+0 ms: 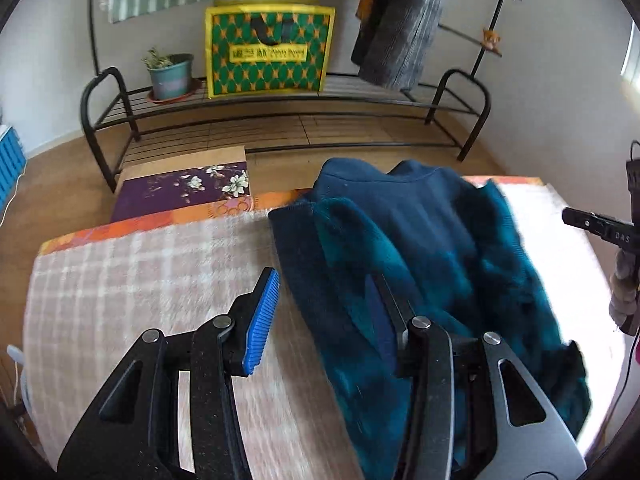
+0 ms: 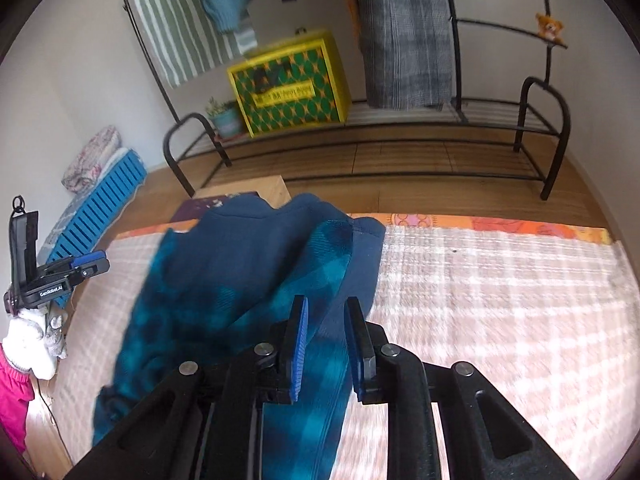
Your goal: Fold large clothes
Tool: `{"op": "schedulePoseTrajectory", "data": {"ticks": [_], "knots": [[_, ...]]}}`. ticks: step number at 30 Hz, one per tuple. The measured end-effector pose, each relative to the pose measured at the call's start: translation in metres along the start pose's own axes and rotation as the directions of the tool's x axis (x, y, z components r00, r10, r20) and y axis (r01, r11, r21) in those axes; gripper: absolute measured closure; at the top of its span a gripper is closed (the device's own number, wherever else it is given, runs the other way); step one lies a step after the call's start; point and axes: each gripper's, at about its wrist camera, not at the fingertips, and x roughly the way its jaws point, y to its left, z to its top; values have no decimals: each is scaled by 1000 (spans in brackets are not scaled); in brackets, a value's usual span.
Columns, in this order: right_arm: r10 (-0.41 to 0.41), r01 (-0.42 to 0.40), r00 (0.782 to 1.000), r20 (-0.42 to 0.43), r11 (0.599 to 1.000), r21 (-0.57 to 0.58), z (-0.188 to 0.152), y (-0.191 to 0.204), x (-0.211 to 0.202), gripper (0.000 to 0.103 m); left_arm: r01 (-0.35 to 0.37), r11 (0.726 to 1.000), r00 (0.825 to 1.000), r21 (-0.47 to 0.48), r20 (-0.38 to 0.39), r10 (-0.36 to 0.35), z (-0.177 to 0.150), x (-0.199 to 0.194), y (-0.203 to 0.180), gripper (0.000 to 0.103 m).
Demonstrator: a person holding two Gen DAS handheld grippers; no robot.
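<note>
Item: teal fleece garment (image 1: 432,264), navy-trimmed, bunched lengthwise on a plaid blanket (image 1: 140,272) over an orange-bordered mat (image 2: 500,224). In the left wrist view it fills the frame from 12 to 5 o'clock; in the right wrist view, from 11 to 7 o'clock.

Left gripper (image 1: 324,320): jaws wide apart, nothing held. The right-hand pad lies over the fleece, the left-hand pad (image 1: 262,320) over bare blanket; the garment's navy edge runs between them.

Right gripper (image 2: 326,348): jaws parted with a moderate gap, above a navy band of the garment. Whether cloth sits between the pads cannot be told; they do not look pressed together.

Surroundings, 12 o'clock: black shoe rack (image 1: 280,120) with green-and-yellow bag (image 1: 270,50) and potted plant (image 1: 170,76). Floral board (image 1: 184,192) beside the mat.

Step, as judged: taking hold of opposite long edges to spread the heap flat before folding.

Handling notes: pinch hem or seam rather than thick pile; catch one layer only; lift both sides evenly; draw apart until creases clear; keep it on the blanket. Motion blur limits finer detail.
</note>
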Motion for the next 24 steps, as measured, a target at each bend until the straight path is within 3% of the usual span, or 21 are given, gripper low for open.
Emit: {"op": "schedulePoseTrajectory", "data": {"ticks": [5,9,12,15,18,20,21,24], "knots": [[20,-23,996,-91,999,-36,7,0,68,85,-7,998,1000,57,-24,8,13,60,-6,58],[-11,-10,988,-154,992,-130,4,11,100,85,-60,985,994,161,-81,74,8,104,-21,58],[-15,-11,986,-166,988,-152,1,10,111,85,-63,981,995,184,-59,75,1,112,-22,58],[19,-49,980,-198,988,-145,7,3,108,84,-32,989,997,146,-71,43,3,106,-12,56],[100,-121,985,-138,981,-153,19,-6,84,70,-9,996,1000,93,-5,9,11,81,7,55],[124,-134,988,-88,983,-128,26,-19,70,49,8,999,1000,48,9,-8,19,74,23,45],[111,-117,992,-63,988,-101,30,-30,67,43,18,1000,1000,18,9,-18,22,73,32,43],[85,-86,995,-50,996,-16,36,-54,76,39,32,999,999,-42,-27,-33,27,83,47,42]]}}
